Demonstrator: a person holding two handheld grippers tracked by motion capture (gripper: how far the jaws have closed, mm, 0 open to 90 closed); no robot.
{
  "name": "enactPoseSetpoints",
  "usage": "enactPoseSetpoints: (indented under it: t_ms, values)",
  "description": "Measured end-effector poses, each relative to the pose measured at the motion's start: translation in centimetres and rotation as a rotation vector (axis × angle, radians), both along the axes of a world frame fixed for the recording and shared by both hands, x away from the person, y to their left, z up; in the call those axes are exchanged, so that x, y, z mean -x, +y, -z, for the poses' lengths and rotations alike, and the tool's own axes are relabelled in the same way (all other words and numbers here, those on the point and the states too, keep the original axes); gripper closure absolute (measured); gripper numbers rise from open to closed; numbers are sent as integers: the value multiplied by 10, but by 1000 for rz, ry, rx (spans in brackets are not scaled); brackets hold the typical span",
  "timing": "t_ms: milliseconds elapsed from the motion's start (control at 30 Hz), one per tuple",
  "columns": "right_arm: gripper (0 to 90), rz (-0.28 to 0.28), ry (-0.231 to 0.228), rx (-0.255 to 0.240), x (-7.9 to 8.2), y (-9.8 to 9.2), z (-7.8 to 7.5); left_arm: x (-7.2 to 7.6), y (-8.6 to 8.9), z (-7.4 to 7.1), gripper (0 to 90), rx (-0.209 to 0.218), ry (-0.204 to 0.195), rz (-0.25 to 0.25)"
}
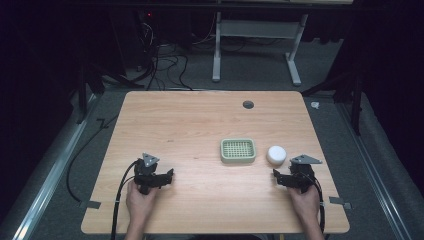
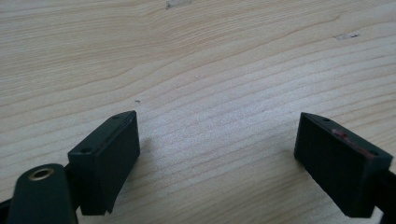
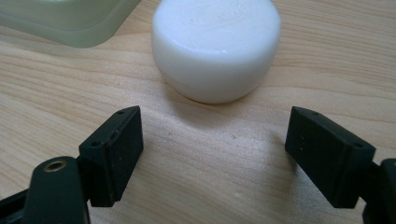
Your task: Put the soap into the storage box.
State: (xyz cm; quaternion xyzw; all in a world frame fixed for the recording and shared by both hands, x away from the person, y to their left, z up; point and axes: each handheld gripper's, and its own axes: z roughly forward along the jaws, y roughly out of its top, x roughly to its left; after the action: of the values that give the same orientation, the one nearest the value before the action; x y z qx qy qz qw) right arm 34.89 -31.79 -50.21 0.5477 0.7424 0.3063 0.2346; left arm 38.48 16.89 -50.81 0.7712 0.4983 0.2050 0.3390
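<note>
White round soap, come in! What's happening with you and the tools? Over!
Both tools open, empty. Right tool facing white soap, not touching. Green tray beside soap. Path clear.

Count on the wooden table (image 1: 190, 120): one white soap bar (image 1: 276, 154), one green slatted soap dish (image 1: 238, 150), two handheld grippers, left (image 1: 169, 176) and right (image 1: 276, 176).

In my right gripper view the pale green tray (image 3: 70, 21) is cut off by the top edge, so I see just one rounded corner, and the white soap (image 3: 216, 46) loses its far rim there too. The raised lettering on its top is too blurred to read. From the high view, the small dark round spot (image 1: 248, 104) on the surface is too small to tell what it is.
</note>
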Motion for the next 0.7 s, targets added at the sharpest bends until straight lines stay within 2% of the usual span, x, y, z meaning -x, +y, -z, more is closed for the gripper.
enactPoseSetpoints:
  t_ms: [700]
  values:
    - [212,6,-2,1,0,0,0,0,0,0,147,2,0,0]
